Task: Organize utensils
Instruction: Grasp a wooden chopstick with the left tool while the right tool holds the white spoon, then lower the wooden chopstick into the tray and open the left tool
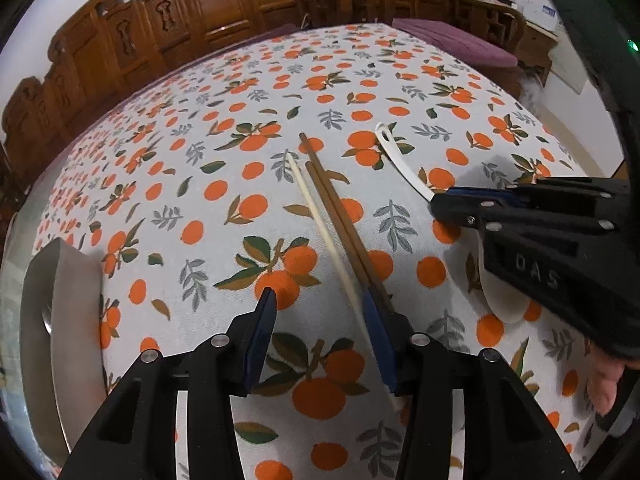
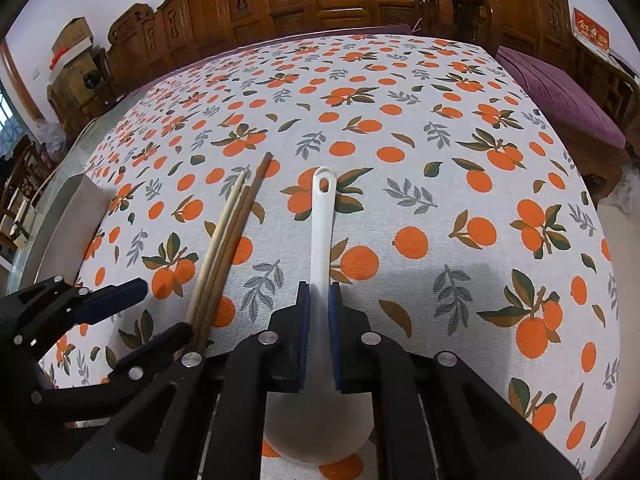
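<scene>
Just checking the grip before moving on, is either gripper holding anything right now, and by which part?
The right gripper is shut on the white spoon, clamping its handle just above the bowl. The left gripper is open and holds nothing; the chopsticks lie beside its right finger.

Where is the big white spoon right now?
The white spoon lies on the orange-print tablecloth, just right of the chopsticks in the right wrist view. The right gripper is clamped on its handle.

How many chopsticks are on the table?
3. One pale chopstick and two brown chopsticks lie side by side on the orange-print tablecloth, left of the white spoon. Their near ends pass under the left gripper, so another could be hidden.
</scene>
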`<action>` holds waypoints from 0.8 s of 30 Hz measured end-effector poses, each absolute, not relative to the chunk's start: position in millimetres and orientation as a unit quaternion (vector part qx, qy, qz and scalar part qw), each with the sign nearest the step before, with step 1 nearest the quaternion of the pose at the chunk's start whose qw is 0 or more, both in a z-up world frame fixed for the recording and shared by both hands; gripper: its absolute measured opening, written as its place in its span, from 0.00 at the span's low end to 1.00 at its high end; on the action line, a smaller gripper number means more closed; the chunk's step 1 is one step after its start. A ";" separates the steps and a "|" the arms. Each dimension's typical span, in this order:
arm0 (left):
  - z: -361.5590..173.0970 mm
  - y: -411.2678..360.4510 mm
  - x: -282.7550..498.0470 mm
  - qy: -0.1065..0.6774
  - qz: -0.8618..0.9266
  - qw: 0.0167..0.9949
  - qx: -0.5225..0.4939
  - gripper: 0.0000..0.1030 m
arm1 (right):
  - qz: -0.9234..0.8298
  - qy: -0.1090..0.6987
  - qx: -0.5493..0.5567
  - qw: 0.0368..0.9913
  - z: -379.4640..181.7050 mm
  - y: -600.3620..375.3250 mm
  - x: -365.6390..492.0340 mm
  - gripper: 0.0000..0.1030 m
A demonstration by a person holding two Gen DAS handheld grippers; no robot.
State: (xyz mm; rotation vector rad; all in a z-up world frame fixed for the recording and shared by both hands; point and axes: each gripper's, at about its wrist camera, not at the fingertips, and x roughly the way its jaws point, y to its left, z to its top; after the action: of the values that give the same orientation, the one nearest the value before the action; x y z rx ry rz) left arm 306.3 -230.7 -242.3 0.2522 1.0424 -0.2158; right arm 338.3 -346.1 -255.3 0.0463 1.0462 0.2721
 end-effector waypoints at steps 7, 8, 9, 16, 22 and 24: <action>-243.9 -225.8 312.2 0.500 -0.111 0.852 0.107 0.21 | 0.127 0.498 0.027 0.857 -255.4 -348.7 338.6 0.11; -244.2 -225.9 311.7 0.500 -0.114 0.852 0.108 0.10 | 0.128 0.498 0.028 0.857 -255.3 -349.2 338.7 0.11; -244.2 -226.3 310.8 0.501 -0.117 0.850 0.111 0.05 | 0.129 0.498 0.028 0.857 -255.3 -349.3 338.8 0.11; -243.1 -211.1 304.6 0.500 -0.116 0.851 0.109 0.04 | 0.129 0.499 0.026 0.857 -254.2 -347.1 338.2 0.10; -226.4 -188.2 294.3 0.485 -0.115 0.861 0.105 0.04 | 0.127 0.486 0.024 0.864 -243.1 -339.9 333.7 0.10; -219.0 -181.2 291.1 0.479 -0.114 0.864 0.104 0.04 | 0.125 0.481 0.021 0.867 -238.8 -337.6 332.6 0.10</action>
State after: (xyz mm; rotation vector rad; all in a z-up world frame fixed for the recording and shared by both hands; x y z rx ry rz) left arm 291.1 -181.2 -219.0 0.2181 1.0034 -0.2397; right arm 332.6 -337.6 -238.8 0.0440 1.0078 0.2621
